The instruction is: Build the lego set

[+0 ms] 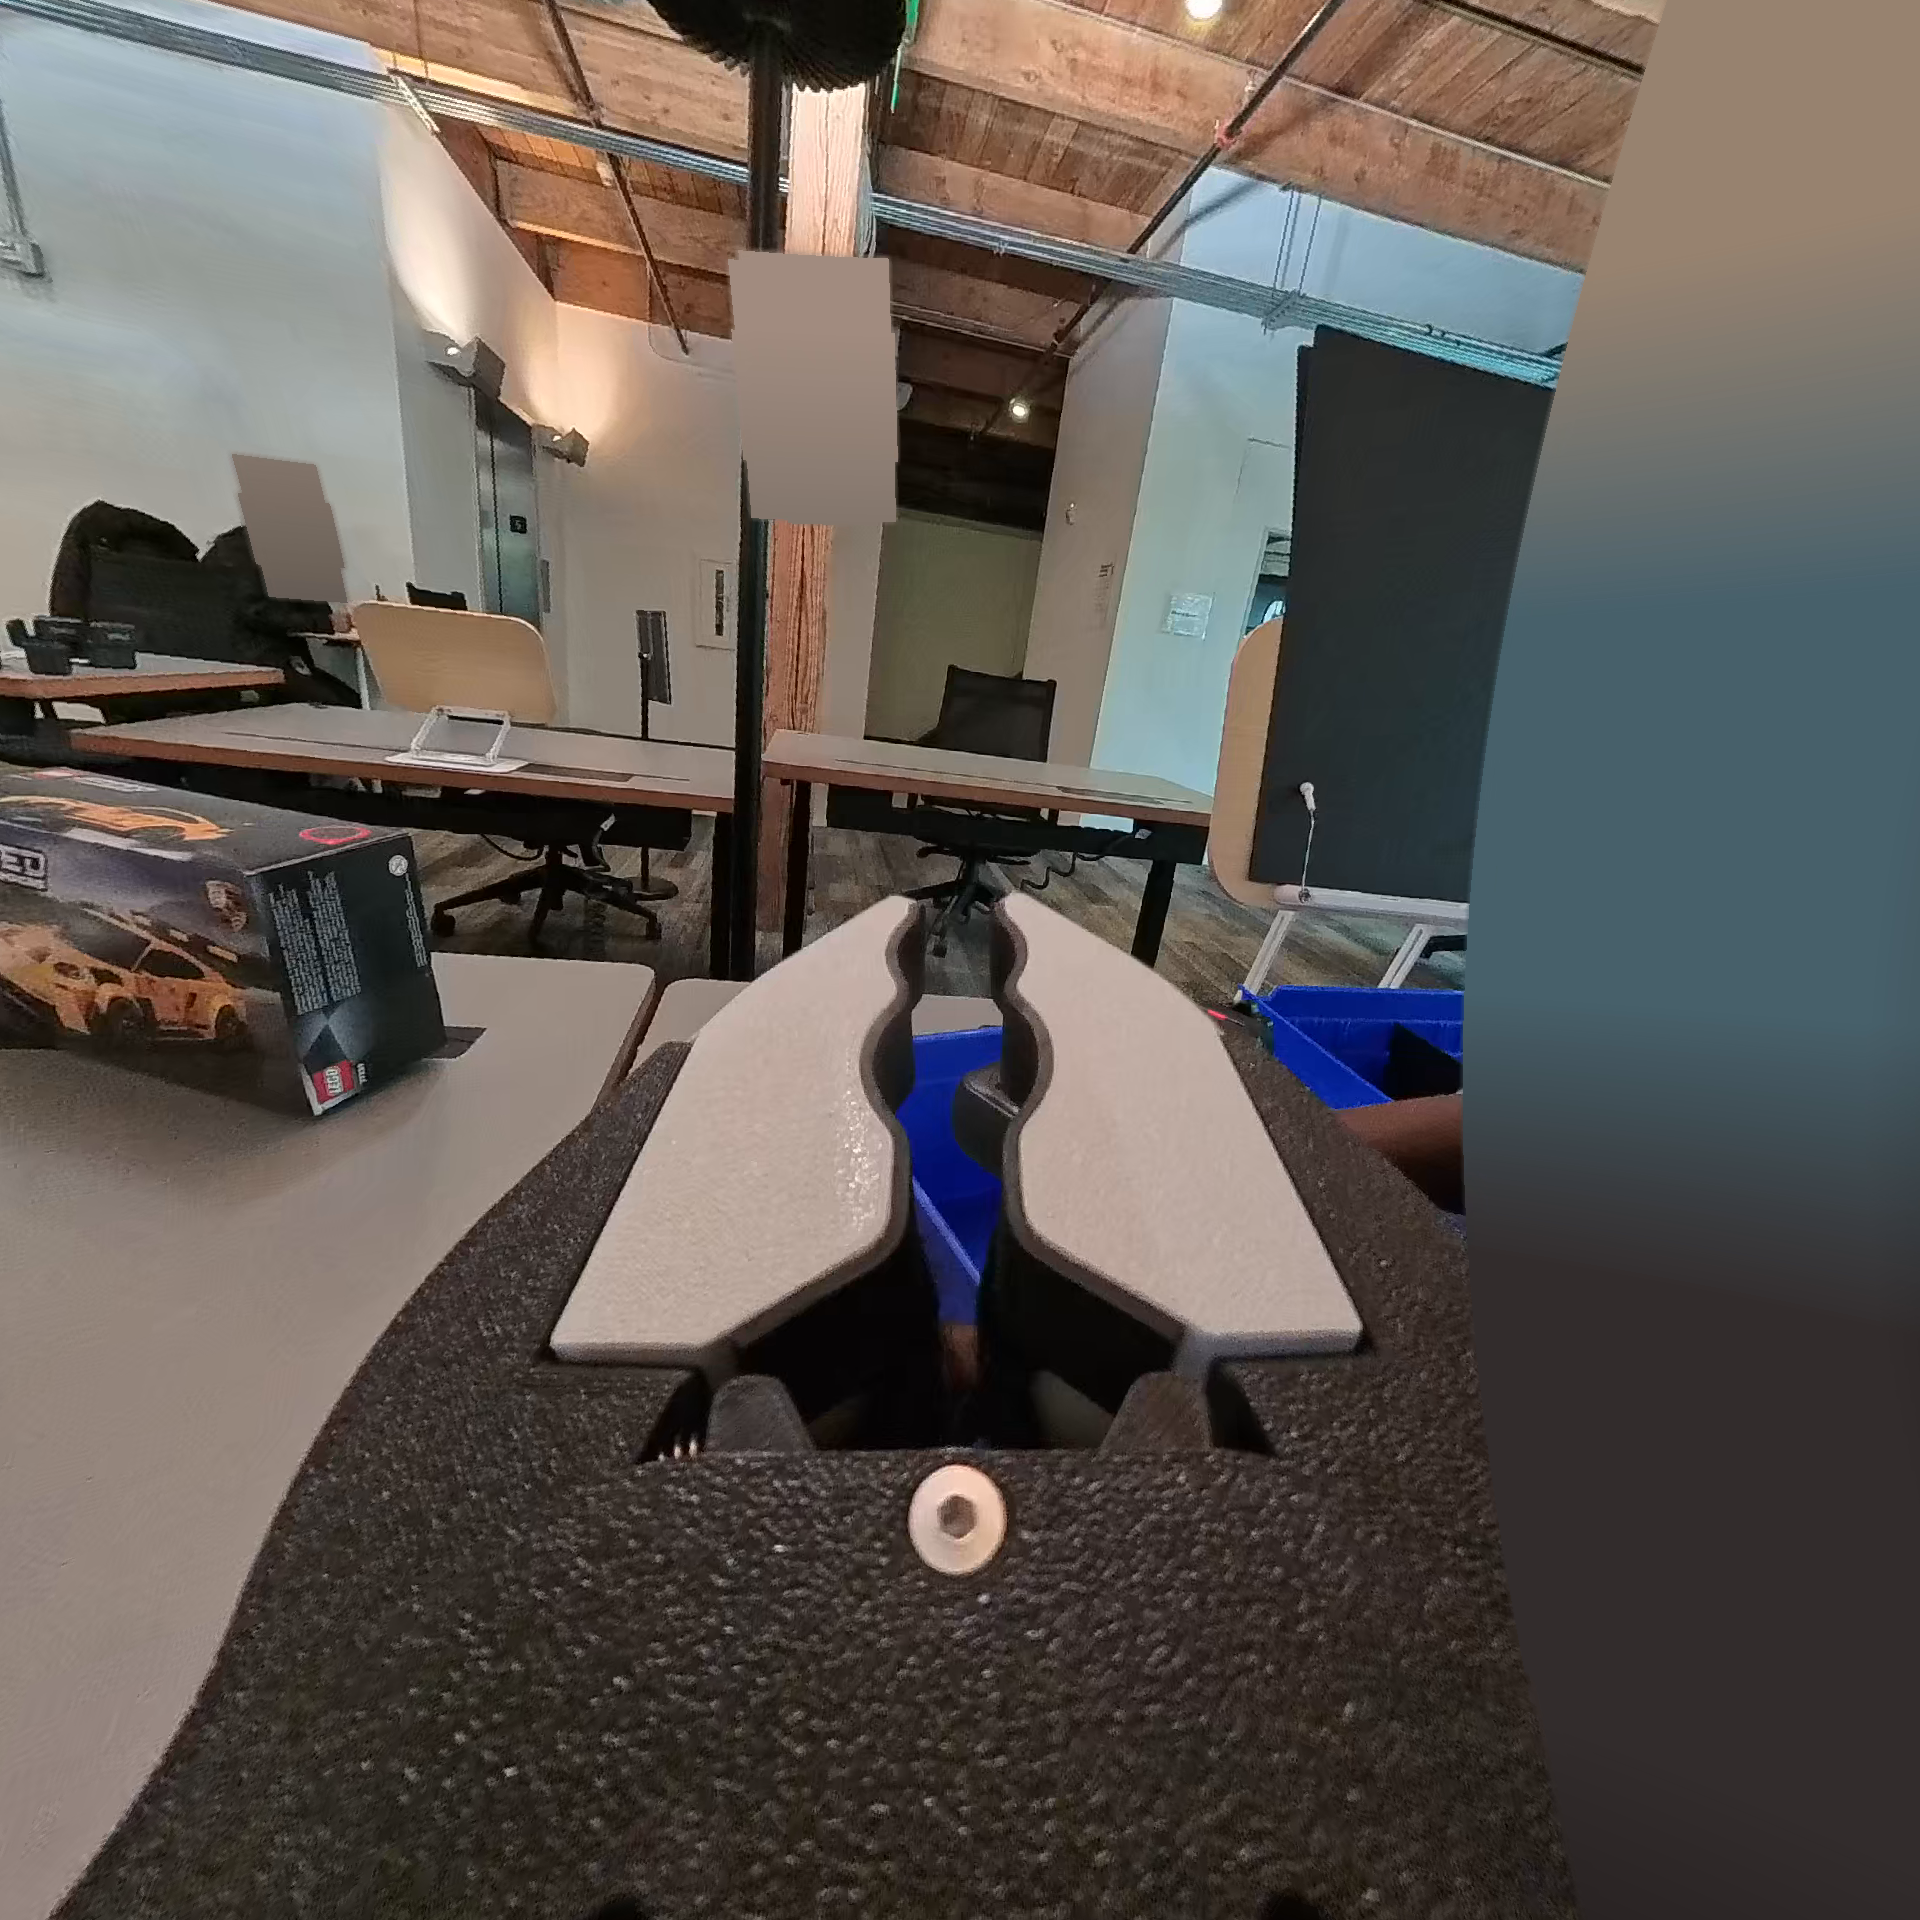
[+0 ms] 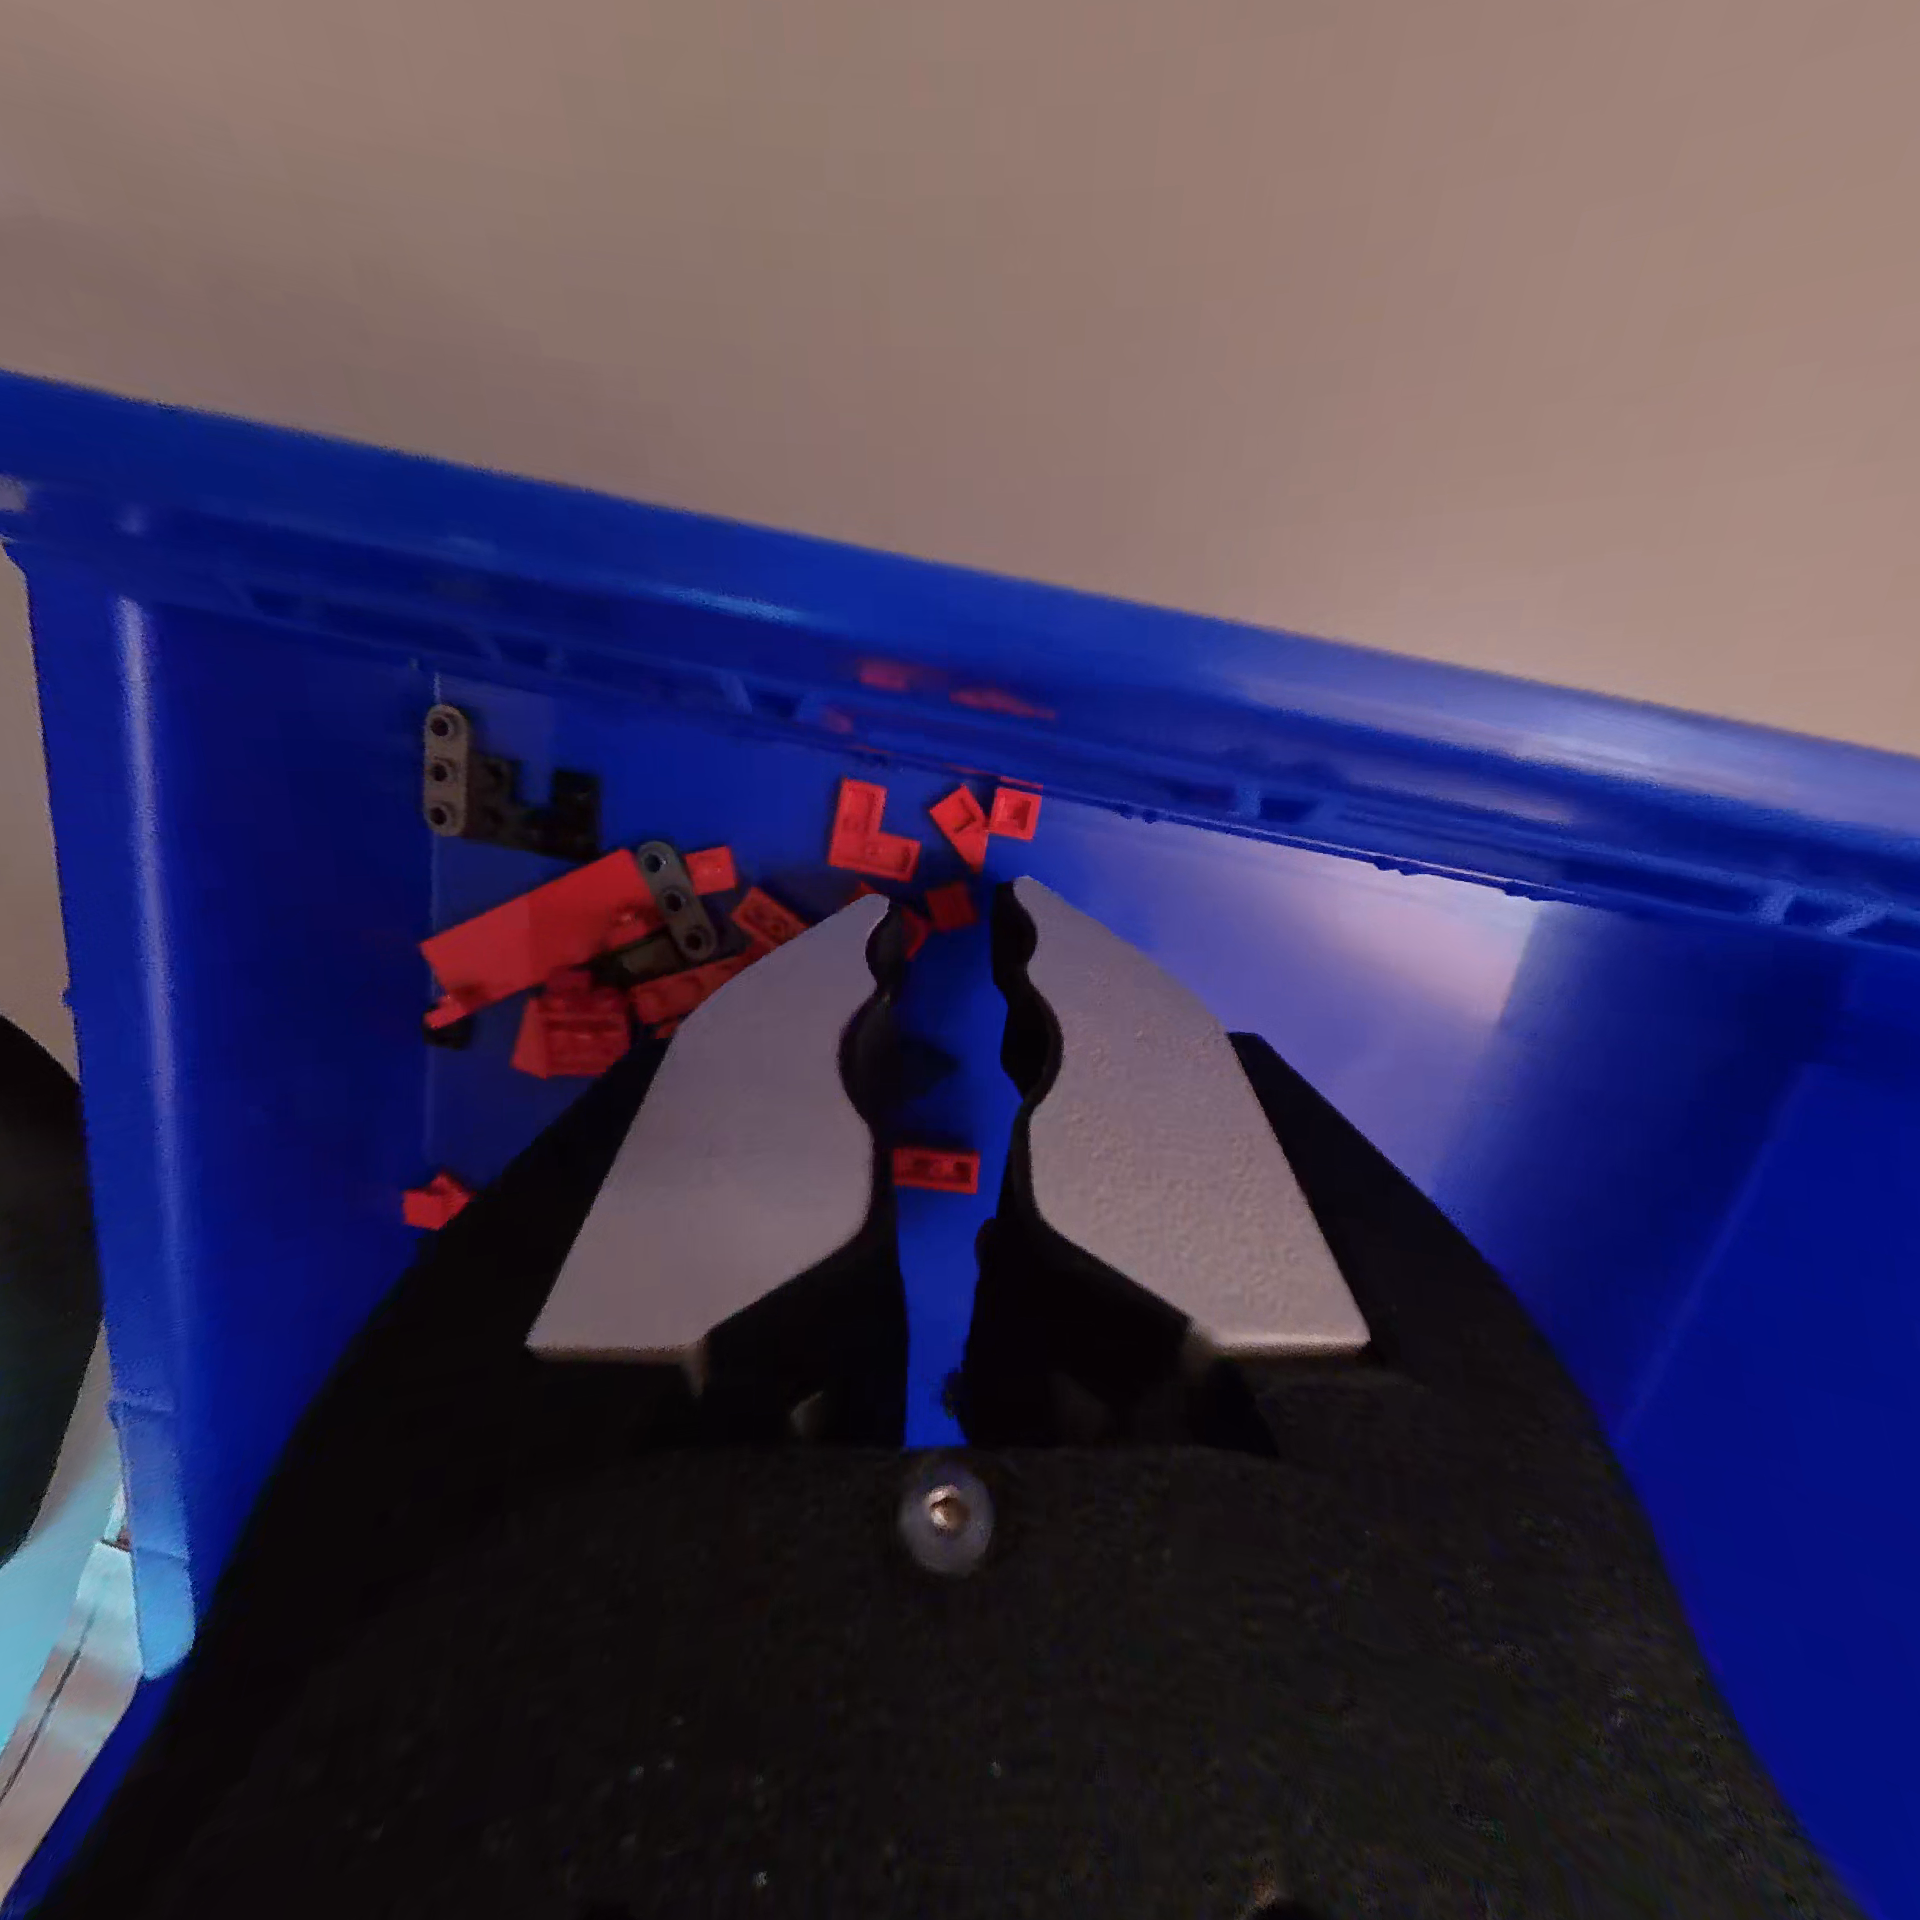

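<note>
The right gripper (image 2: 943,899) reaches down into a blue bin (image 2: 1039,665), its fingers (image 2: 769,1101) a little apart w/ nothing between them, tips just beside the red lego pieces (image 2: 561,935) piled in the far-left corner. I judge it is choosing one piece, prob. a small red plate (image 2: 935,1168) that lies alone under the gap, easier to pinch than those in the heap. Some black and grey pieces (image 2: 509,790) lie against the back wall.

The left gripper (image 1: 958,925) hovers above the tabletop (image 1: 208,1299), fingers narrowly apart and empty, approx. level, likely waiting to receive a part. The lego box (image 1: 208,935) lies on the tabletop at left, well apart from the bin.
</note>
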Action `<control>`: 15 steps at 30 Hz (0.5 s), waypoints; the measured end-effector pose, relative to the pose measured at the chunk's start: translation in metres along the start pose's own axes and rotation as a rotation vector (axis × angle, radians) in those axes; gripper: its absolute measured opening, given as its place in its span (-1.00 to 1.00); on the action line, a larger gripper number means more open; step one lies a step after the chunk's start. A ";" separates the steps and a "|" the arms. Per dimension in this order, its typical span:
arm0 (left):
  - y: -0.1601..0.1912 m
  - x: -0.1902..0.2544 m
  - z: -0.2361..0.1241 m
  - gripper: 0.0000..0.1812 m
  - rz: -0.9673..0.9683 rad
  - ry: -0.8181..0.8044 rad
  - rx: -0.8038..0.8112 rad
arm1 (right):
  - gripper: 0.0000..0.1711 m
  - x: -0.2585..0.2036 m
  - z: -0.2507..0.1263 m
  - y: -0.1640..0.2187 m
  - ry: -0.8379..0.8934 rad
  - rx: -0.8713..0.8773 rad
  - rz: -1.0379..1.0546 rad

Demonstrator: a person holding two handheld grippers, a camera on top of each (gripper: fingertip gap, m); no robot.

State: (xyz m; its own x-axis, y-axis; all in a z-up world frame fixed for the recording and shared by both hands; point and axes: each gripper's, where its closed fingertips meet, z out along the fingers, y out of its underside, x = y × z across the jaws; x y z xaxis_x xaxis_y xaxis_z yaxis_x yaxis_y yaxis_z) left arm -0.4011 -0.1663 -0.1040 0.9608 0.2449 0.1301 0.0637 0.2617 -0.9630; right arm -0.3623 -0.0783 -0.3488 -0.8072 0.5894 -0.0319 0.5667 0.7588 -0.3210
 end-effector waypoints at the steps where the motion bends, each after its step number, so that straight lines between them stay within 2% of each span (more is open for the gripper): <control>1: -0.001 0.000 0.000 -0.88 0.001 0.000 0.002 | -0.81 0.000 0.001 0.001 0.004 -0.003 0.004; 15: -0.001 0.002 0.000 -0.88 0.002 0.008 0.007 | -0.82 0.005 0.004 0.000 0.005 -0.004 0.055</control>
State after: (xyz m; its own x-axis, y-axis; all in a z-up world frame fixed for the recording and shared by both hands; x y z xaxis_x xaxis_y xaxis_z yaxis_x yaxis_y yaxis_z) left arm -0.3995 -0.1664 -0.1025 0.9630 0.2381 0.1260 0.0596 0.2676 -0.9617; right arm -0.3667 -0.0761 -0.3527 -0.7742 0.6314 -0.0444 0.6106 0.7266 -0.3150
